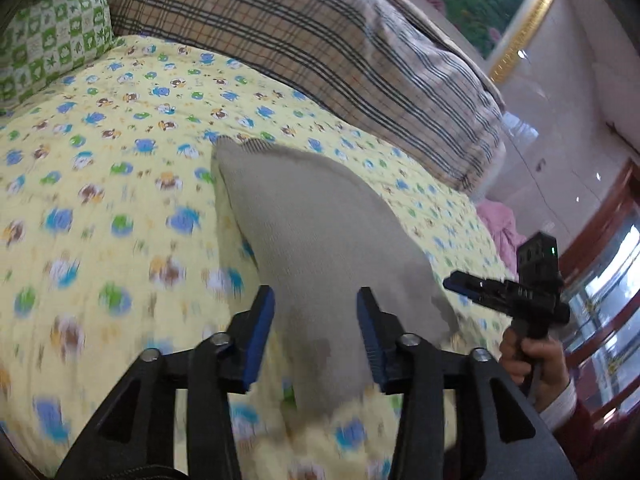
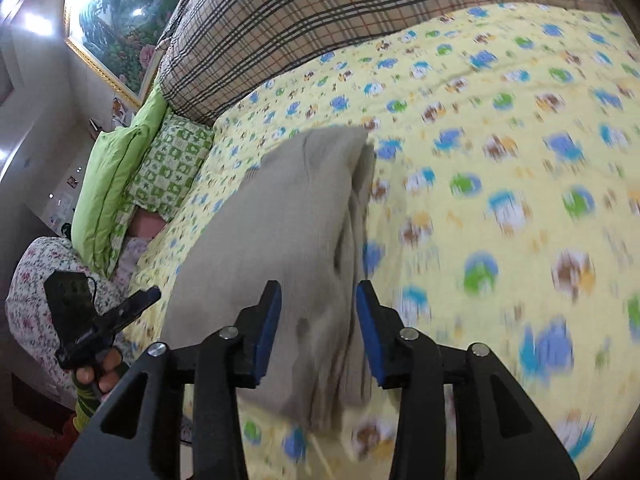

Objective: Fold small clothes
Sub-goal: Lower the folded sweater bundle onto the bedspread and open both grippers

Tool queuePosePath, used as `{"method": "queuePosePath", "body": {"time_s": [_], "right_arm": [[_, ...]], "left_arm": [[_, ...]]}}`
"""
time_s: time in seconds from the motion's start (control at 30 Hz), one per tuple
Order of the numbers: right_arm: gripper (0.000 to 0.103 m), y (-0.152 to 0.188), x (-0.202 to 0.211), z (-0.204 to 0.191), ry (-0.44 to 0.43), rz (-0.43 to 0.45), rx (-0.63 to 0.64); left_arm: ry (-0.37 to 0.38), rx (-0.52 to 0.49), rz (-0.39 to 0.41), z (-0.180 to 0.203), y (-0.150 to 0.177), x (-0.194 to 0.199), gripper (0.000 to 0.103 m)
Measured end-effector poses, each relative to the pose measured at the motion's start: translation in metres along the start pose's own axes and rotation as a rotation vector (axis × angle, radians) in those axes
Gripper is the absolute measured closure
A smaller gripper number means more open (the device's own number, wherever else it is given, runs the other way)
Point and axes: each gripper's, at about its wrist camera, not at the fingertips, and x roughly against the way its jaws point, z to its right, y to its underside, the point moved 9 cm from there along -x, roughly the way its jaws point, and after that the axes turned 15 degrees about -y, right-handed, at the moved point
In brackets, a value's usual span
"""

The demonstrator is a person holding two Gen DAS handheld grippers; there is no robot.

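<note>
Beige cloth: the folded garment [image 1: 320,236] lies on the bed, lengthwise ahead of both my wrist cameras, its layered edges showing on the right side in my right view [image 2: 280,232].
Bed cover: yellow quilt [image 1: 120,160] printed with blue, green and brown cartoon figures; the garment rests on it near the middle.
Left gripper [image 1: 316,328]: my jaws stand spread, blue pads on either side of the garment's near end, not pressing it as far as I can see. In the right view it [image 2: 148,296] sits off to the left, beyond the garment's edge.
Right gripper [image 2: 318,320]: jaws spread too, the garment's near end between the pads with gaps on both sides. In the left view it [image 1: 460,280] hangs to the right of the garment, a hand [image 1: 528,360] around its handle.
Plaid pillow [image 1: 320,48]: lies along the far side of the bed.
Green checked pillow [image 1: 52,44]: at the far left corner.
Framed picture [image 1: 500,4]: on the wall beyond the pillow.
Focus: both views are blurred.
</note>
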Motion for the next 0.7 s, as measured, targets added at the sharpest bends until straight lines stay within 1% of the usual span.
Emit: {"method": "queuePosePath", "body": {"time_s": [0.03,0.13,0.27,0.4,0.43,0.5,0.57,0.6,0.63,0.67,0.7], "right_arm": [[0.060,0.008,0.003,-0.001,-0.001,0.000,-0.004],[0.058,0.026,0.010,0.000,-0.001,0.000,-0.017],[0.057,0.040,0.008,0.005,0.009,-0.006,-0.033],[0.057,0.045,0.002,0.000,-0.002,-0.009,-0.022],[0.057,0.046,-0.001,-0.002,-0.001,-0.017,-0.012],[0.057,0.048,-0.007,-0.003,0.015,-0.026,0.006],[0.058,0.049,-0.011,-0.004,0.024,-0.028,0.022],[0.062,0.049,-0.013,-0.004,0.024,-0.029,0.020],[0.080,0.049,-0.014,-0.005,0.023,-0.031,0.023],[0.089,0.049,-0.017,-0.006,0.019,-0.044,0.029],[0.091,0.048,-0.019,-0.006,0.018,-0.051,0.029]], "left_arm": [[-0.004,-0.011,0.003,0.003,0.012,0.008,0.054],[-0.006,-0.052,0.000,0.010,0.038,0.016,0.053],[-0.105,-0.133,-0.017,0.013,0.062,0.000,0.053],[-0.177,-0.153,0.007,0.013,0.065,-0.015,0.053],[-0.207,-0.151,0.012,0.010,0.064,-0.019,0.055],[-0.238,-0.132,0.019,0.006,0.062,-0.024,0.056],[-0.261,-0.108,0.032,0.001,0.060,-0.026,0.066],[-0.268,-0.092,0.032,-0.003,0.057,-0.028,0.070],[-0.263,-0.065,0.031,-0.005,0.057,-0.028,0.074],[-0.255,-0.043,0.034,-0.006,0.057,-0.028,0.076],[-0.258,-0.028,0.039,-0.006,0.056,-0.026,0.079]]}}
